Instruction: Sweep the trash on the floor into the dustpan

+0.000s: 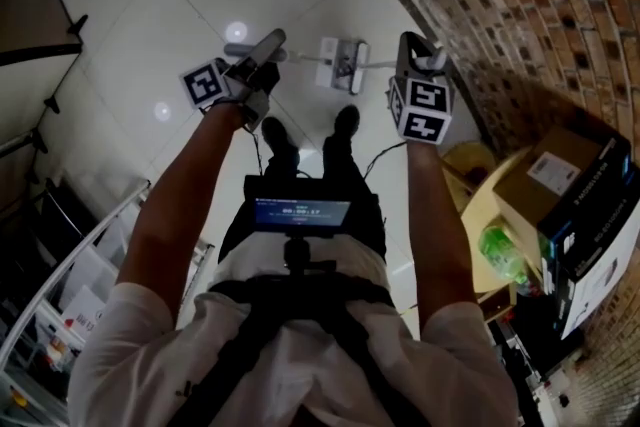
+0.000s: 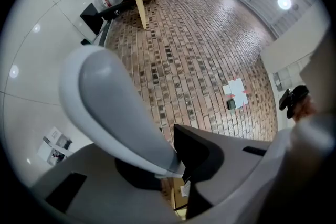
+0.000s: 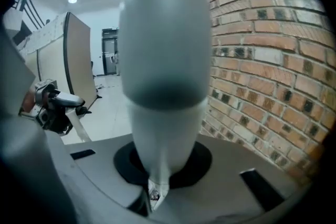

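Right gripper (image 3: 152, 189) is clamped nearly closed on the pale shaft of the right handle (image 3: 165, 34), just below its rounded grey end. My left gripper (image 2: 177, 173) has its jaws a little wider, with the left handle (image 2: 115, 113) caught between them and leaning to one side, which I read as a looser hold. I take it both are gripped high so the white tool heads (image 1: 338, 65) reach the floor (image 1: 170, 65) together, just ahead of the shoes (image 1: 278, 137), where one can sweep toward the other. Which head is the dustpan I cannot tell. They are small and washed out, the shafts show only as faint lines, and both gripper views face the brick wall (image 3: 273, 86) rather than the floor. I make out no trash.
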`<action>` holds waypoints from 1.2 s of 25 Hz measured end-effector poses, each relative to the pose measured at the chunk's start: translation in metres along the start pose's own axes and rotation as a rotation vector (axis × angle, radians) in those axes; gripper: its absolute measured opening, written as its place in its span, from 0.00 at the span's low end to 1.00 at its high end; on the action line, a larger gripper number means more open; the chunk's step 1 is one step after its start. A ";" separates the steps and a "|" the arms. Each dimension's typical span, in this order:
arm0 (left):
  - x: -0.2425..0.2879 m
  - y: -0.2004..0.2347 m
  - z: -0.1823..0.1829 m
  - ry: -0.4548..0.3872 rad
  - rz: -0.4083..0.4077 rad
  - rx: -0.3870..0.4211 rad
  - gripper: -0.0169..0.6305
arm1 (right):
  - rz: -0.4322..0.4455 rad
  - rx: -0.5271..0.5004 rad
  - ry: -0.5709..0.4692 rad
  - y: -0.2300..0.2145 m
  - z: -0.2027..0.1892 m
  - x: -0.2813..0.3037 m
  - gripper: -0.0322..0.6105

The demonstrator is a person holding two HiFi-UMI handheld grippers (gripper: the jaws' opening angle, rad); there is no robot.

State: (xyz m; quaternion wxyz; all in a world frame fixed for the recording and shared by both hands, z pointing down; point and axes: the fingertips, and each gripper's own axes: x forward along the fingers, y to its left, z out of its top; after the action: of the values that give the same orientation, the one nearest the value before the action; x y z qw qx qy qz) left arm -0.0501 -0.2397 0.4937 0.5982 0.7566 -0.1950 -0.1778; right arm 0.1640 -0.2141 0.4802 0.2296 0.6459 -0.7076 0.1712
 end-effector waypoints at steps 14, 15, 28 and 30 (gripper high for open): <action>-0.006 0.008 0.025 0.055 -0.024 0.082 0.31 | 0.460 -0.378 0.053 0.184 0.013 0.037 0.16; -0.006 0.008 0.027 0.052 -0.029 0.076 0.31 | 0.487 -0.381 0.058 0.192 0.015 0.037 0.20; -0.013 0.010 0.031 0.096 -0.045 0.036 0.31 | 0.715 -0.429 0.179 0.213 0.018 0.022 0.23; -0.013 0.009 0.031 0.100 -0.049 0.037 0.31 | 0.740 -0.442 0.191 0.214 0.017 0.019 0.24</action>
State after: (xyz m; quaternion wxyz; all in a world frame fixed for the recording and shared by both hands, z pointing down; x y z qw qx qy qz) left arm -0.0778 -0.2610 0.4961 0.5884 0.7802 -0.1495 -0.1508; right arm -0.0514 -0.2166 0.4877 0.3501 0.2658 -0.8864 0.1454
